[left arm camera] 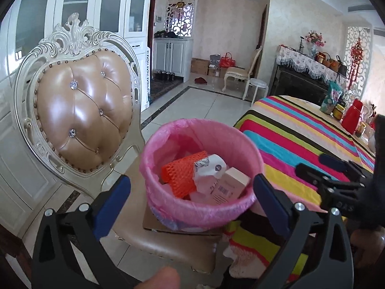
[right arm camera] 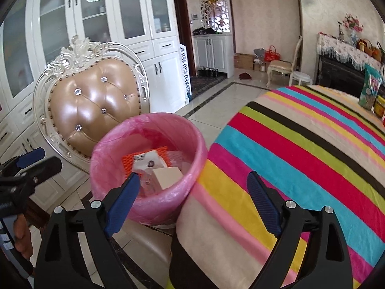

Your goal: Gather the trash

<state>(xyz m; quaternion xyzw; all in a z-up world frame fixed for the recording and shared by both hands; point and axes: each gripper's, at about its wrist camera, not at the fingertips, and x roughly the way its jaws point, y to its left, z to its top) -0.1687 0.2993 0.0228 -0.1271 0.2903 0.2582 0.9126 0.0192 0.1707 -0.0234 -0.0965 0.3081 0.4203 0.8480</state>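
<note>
A pink-lined trash bin [left arm camera: 202, 168] stands on a piece of cardboard [left arm camera: 182, 228] on the seat of an ornate chair [left arm camera: 81, 110] with a tufted tan back, pulled up beside the bench [left arm camera: 300, 139] under its striped cloth. Inside the bin lie an orange mesh sleeve [left arm camera: 180, 175], a crumpled white wrapper [left arm camera: 211, 166] and a small pale carton [left arm camera: 228, 185] (its barcode faces up).

The left hand-held gripper [left arm camera: 192, 192] hangs over the near rim of the bin with its blue-padded jaws spread wide, one on each side of the bin, and nothing between the pads. The right hand-held gripper [right arm camera: 195, 192] is likewise spread wide and empty; its left pad hangs over the bin's rim while its right pad is over the striped cloth at the edge of the bench.

At the far end of the bench stand a snack bag [left arm camera: 333, 97], a jar [left arm camera: 339, 112] and a red jug [left arm camera: 352, 116]. White glass-fronted cabinets [right arm camera: 101, 19] fill the wall behind the chair.
</note>
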